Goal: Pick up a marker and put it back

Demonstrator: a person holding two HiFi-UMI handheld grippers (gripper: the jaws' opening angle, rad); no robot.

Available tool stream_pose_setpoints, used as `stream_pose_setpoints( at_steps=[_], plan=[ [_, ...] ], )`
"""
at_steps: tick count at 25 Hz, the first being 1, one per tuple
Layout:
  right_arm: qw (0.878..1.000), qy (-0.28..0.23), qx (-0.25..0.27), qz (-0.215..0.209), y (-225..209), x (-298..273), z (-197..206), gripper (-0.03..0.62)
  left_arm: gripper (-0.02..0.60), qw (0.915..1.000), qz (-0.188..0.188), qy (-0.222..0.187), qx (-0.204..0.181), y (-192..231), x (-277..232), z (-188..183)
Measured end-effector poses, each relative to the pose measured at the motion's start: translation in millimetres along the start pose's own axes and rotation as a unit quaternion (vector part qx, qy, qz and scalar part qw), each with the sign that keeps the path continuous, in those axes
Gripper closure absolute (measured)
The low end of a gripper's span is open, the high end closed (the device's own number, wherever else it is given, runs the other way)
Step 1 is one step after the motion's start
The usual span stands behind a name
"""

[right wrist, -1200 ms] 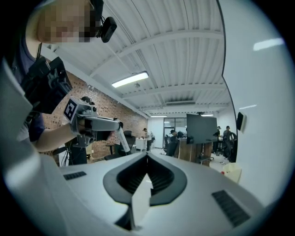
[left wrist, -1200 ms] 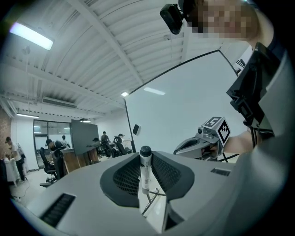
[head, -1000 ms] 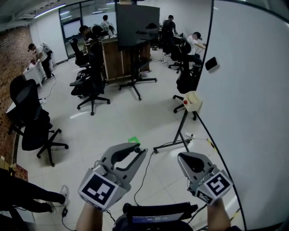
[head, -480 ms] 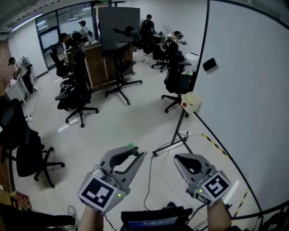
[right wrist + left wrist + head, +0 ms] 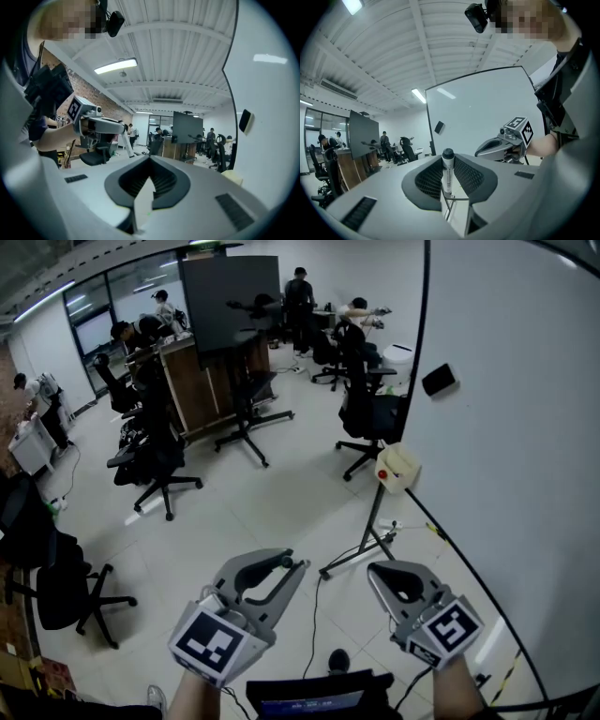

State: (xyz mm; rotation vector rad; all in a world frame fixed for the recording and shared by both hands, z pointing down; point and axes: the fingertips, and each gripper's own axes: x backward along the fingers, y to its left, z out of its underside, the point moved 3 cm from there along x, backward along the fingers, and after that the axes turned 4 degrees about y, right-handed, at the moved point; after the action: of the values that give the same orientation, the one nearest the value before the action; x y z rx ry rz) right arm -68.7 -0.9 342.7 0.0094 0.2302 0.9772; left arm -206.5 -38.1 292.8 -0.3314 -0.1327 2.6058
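Observation:
A marker (image 5: pixel 448 171) with a white body and a black cap stands upright between my left gripper's jaws. My left gripper (image 5: pixel 284 570) is shut on it, low in the head view and pointing up and to the right. To its right my right gripper (image 5: pixel 386 576) hangs in the air with its jaws shut and nothing between them (image 5: pixel 149 182). The right gripper (image 5: pixel 487 149) also shows in the left gripper view, in front of the whiteboard (image 5: pixel 525 437). Both grippers are short of the board.
A black eraser (image 5: pixel 439 380) sticks to the whiteboard. A beige box (image 5: pixel 398 466) sits on the board's stand, whose legs (image 5: pixel 361 551) spread on the floor with cables beside them. Office chairs (image 5: pixel 155 460), a dark screen on a stand (image 5: pixel 230 306) and several people fill the room behind.
The head view has swung, so the room and chairs slid left and the whiteboard fills more of the right. Both grippers keep their places and the marker stays held.

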Motion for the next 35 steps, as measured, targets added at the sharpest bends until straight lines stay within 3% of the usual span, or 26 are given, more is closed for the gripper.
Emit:
stream_pose_setpoints(
  at_steps=[3,9,18,26,35],
  plan=[
    [1.000,-0.012,0.020,-0.002,-41.6,-12.5,-2.5,0.582,0.511,0.9999,-0.002,0.011,-0.005,13.7,-43.5,-10.7],
    [0.999,-0.015,0.001,-0.037,-111.5,-27.0,9.8,0.582,0.511,0.9995,-0.018,0.025,0.000,29.2,-113.0,-18.3],
    [0.999,-0.011,-0.004,-0.041,-162.3,-51.5,21.3,0.582,0.511,0.9996,-0.008,0.027,-0.005,54.4,-171.7,-24.6],
    [0.999,0.005,-0.021,0.024,-208.4,-69.9,28.5,0.582,0.511,0.9983,0.053,0.011,-0.019,85.4,-230.0,-25.5],
    [0.992,0.031,-0.037,0.113,-240.3,-116.2,23.0,0.582,0.511,0.9889,0.147,-0.010,-0.020,143.5,-276.6,-20.0]
  ],
)
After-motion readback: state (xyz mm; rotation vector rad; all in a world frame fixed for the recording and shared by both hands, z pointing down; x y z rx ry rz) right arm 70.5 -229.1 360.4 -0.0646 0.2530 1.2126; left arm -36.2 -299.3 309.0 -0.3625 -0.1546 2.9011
